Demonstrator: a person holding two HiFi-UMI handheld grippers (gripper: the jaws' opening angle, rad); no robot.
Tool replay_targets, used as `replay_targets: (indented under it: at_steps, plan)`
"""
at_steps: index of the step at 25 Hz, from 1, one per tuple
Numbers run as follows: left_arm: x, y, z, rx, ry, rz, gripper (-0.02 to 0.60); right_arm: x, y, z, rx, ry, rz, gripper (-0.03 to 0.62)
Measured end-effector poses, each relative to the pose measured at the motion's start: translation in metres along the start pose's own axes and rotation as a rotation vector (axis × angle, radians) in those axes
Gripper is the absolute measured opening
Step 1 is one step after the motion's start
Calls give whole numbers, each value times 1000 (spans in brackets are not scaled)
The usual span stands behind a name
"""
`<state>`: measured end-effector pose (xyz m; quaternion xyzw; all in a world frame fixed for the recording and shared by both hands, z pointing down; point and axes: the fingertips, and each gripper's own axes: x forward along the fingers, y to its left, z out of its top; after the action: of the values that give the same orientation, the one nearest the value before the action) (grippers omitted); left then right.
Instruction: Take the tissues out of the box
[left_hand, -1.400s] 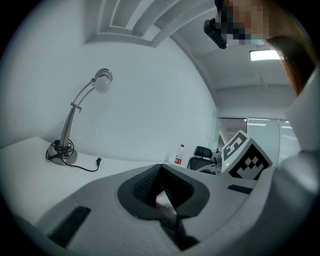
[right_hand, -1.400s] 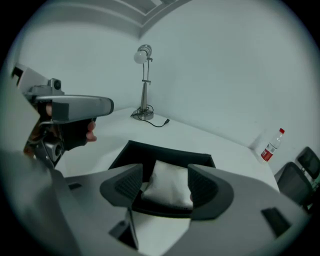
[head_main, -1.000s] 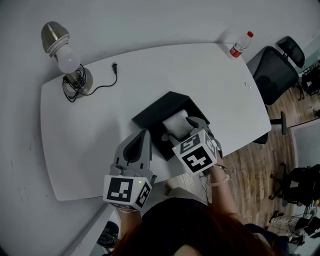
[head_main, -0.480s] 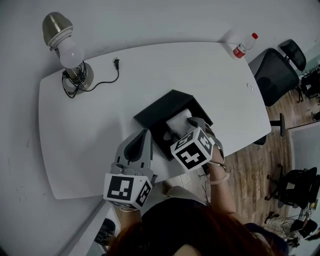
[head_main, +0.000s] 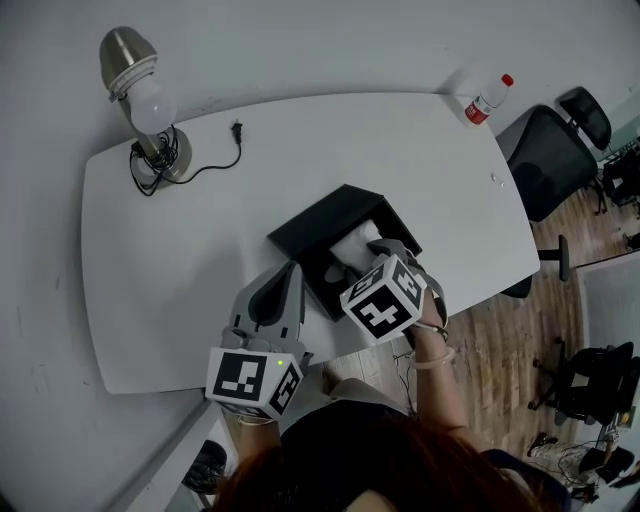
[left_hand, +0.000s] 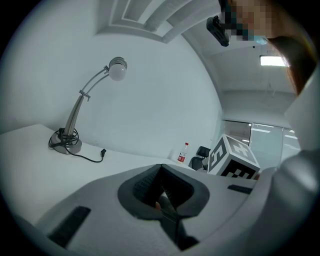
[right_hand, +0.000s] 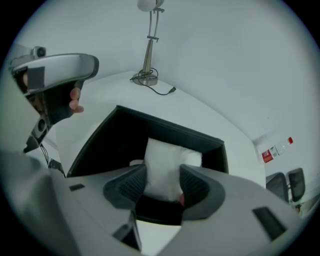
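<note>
I have the right gripper (right_hand: 162, 182) angled steeply down into the box (head_main: 305, 228), a little right of centre in the head view. Its jaws have just been closing, and the tissues (right_hand: 167, 157) are between them. In the right gripper view both pads lie against the sides of the white wad, which looks narrower where they meet it. I read that as a grip at a medium opening, not yet a firm squeeze.

The tissues lie straight ahead of those jaws, at the frame's centre. The wad's long axis runs up the frame, away from the gripper, so the jaws span its short width. That suits a straight pull back along the gripper's own line, out of the box mouth.

The box is black and open, standing on the white table (head_main: 200, 270). In the head view the tissues fill its right part, while the left part is dark and I can't tell what else it holds.

The left gripper (left_hand: 160, 170) is at the lower left of the head view, just beside the box's near corner. It points roughly level, with its jaws together and nothing between them. The right one is plainly nearer the tissues.

I'd keep the box from lifting with the wad, and the left gripper is placed to steady it.
</note>
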<state>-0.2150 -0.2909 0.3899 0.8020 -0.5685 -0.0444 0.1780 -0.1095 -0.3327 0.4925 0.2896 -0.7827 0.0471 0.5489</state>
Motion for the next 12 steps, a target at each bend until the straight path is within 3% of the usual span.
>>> replay_targets:
  at_steps: [12]
  plan:
    - [-18,-11,9,27,-32,34,21,-24,-2,9,-11,-134,-45,213]
